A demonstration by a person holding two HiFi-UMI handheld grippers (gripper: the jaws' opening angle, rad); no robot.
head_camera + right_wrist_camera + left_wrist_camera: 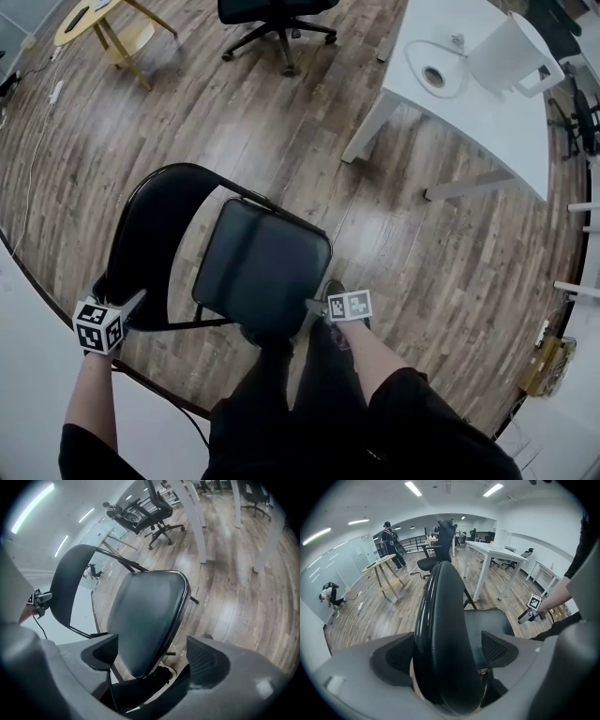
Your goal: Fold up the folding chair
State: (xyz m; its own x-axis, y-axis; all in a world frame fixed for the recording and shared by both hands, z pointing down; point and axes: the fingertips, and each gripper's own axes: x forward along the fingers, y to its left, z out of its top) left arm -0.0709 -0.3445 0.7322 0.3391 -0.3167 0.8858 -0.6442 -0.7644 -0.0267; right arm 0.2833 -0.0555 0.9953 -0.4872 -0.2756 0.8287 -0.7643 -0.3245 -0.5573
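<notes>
On the white bench (487, 122) at the upper right stands a white tub with a handle (511, 52). Its inside is turned away, so what it holds cannot be made out. Beside it lies a small round object (433, 76) inside a loop of cord. The black folding chair (262, 267) stands unfolded on the wooden floor (422, 253), just in front of the person's legs (281, 394), well apart from the bench. The left tool (131, 307) has the chair's curved backrest (150, 234) between its pads and appears to be clamped on it, the dark rim filling the gap. The right tool (317, 306) is spread wide at the near corner of the seat (253, 281), with neither pad pressing on it. Each tool's cube bears black-and-white square markers, patterns rather than words.
</notes>
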